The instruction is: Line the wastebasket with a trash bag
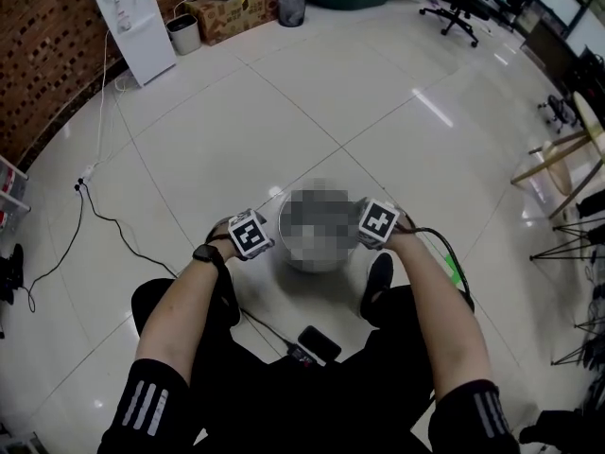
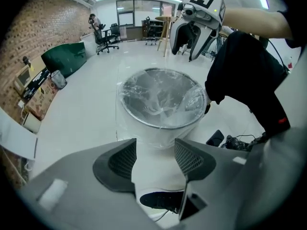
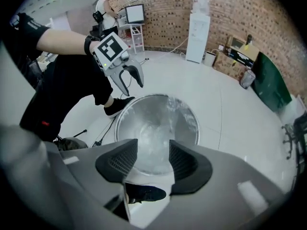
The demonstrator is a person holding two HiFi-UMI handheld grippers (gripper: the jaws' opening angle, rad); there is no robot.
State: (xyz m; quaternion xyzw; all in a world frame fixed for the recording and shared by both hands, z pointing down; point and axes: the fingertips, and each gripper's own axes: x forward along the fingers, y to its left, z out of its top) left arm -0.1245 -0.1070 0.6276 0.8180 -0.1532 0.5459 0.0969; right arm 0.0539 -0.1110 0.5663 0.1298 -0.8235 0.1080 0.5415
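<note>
Head view: left gripper and right gripper flank the round pale-walled wastebasket. It stands on the glossy white tiled floor, between the person's feet. A masking patch covers most of the basket top, so the rim can't be read here. The grippers sit on opposite sides of it, both pointing steeply down.

Left gripper view: jaws stand wide apart with nothing between the pads; it is empty. The wastebasket lies ahead of and below the jaws, clear of them and roughly centred on the gap. A clear thin plastic trash bag lines the inside, and film looks folded over the rim and down the outer wall. The right gripper hangs past the far side of the rim, fingers spread. A black shoe shows under the jaws.

Right gripper view: jaws are likewise parted and hold nothing. The basket mouth sits straight beyond the pads, just below them, with crinkled film visible inside. The left gripper is across the rim, fingers open.

Judgement: the basket's axis is upright and its mouth faces both jaws. Lining looks essentially done. For any last tuck at the rim, the right gripper seems slightly nearer, though the margin is small.
</note>
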